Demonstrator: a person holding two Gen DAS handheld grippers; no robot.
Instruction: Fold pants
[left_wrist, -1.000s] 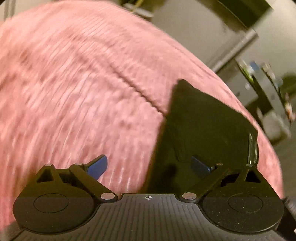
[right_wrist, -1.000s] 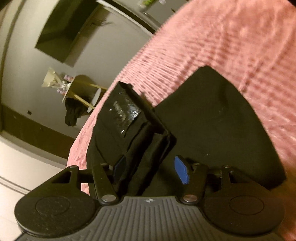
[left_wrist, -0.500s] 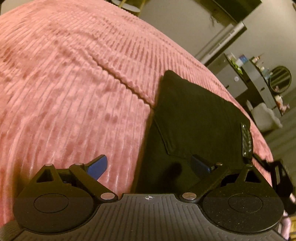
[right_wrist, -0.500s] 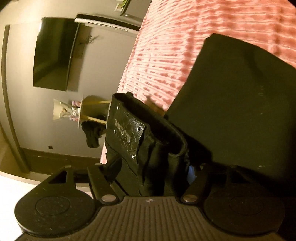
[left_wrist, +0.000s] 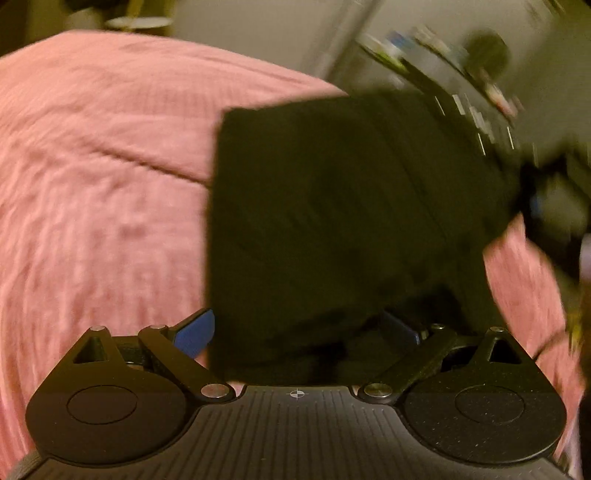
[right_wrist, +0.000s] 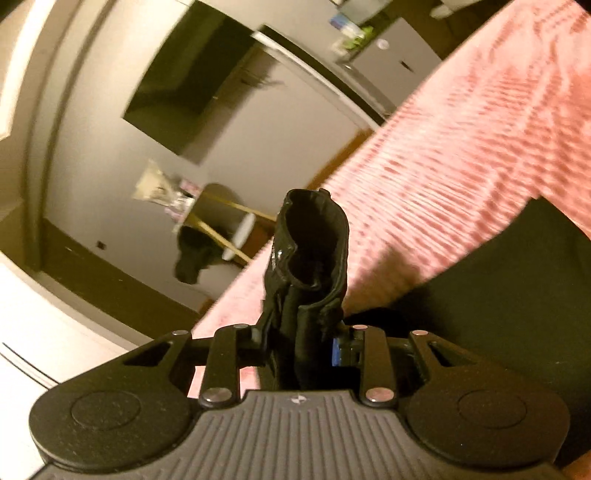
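Black pants (left_wrist: 332, 221) lie folded on a pink ribbed bedspread (left_wrist: 103, 192). My left gripper (left_wrist: 299, 328) is open, its blue pads wide apart, with the near edge of the pants between the fingers. My right gripper (right_wrist: 301, 343) is shut on a bunched corner of the pants (right_wrist: 314, 254), which stands up from the jaws. The rest of the black cloth (right_wrist: 517, 317) spreads at the right of the right wrist view. The left wrist view is blurred.
The bedspread's edge (right_wrist: 295, 258) runs diagonally in the right wrist view. Beyond it are a wall-mounted TV (right_wrist: 207, 85), a small round table (right_wrist: 229, 229) with dark cloth hanging, and a grey cabinet (right_wrist: 399, 62). A cluttered dresser (left_wrist: 461, 85) stands behind the bed.
My right gripper closed on the pants corner and lifted it off the bed. My left gripper moved in toward the pants edge and stayed open.
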